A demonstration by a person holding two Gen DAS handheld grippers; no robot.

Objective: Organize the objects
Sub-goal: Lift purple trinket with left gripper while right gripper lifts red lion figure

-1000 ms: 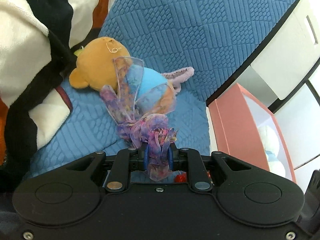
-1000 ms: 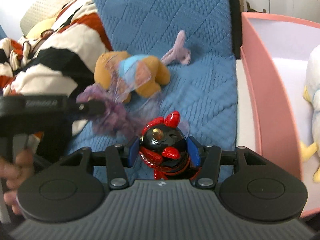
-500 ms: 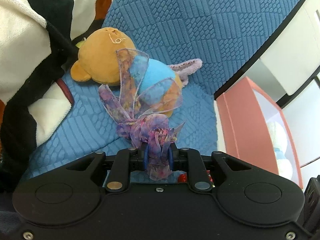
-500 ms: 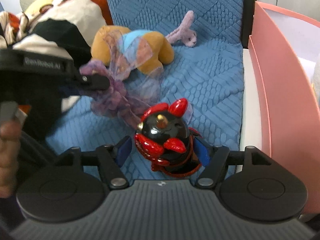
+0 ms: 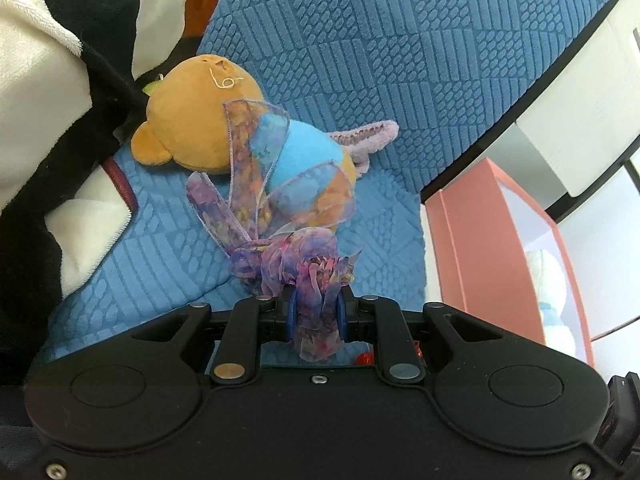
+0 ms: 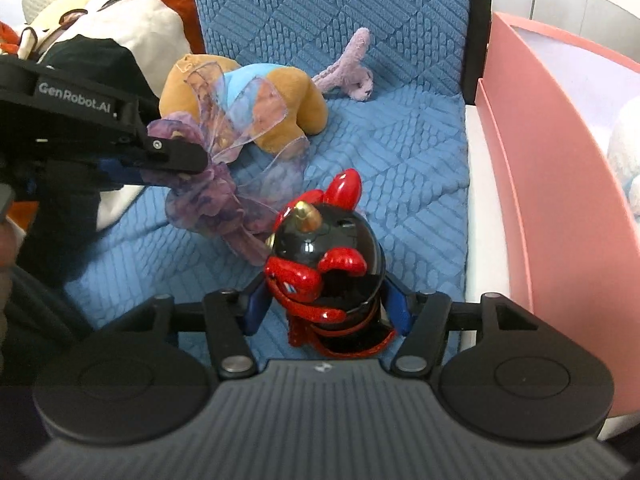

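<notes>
The left tongs (image 5: 314, 312) were clamped on the sheer purple ribbon (image 5: 304, 268), lifting it off the blue cushion (image 5: 400, 40). The right tongs (image 6: 326, 308) stood apart around the red-and-black figurine (image 6: 324, 268) resting there, probably bound for the pink box (image 6: 552, 160) beside it.

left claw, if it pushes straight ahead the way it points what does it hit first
Probably the brown plush bear, lying on the blue cushion right past the purple ribbon that the left claw pinches; depth is hard to judge.
</notes>
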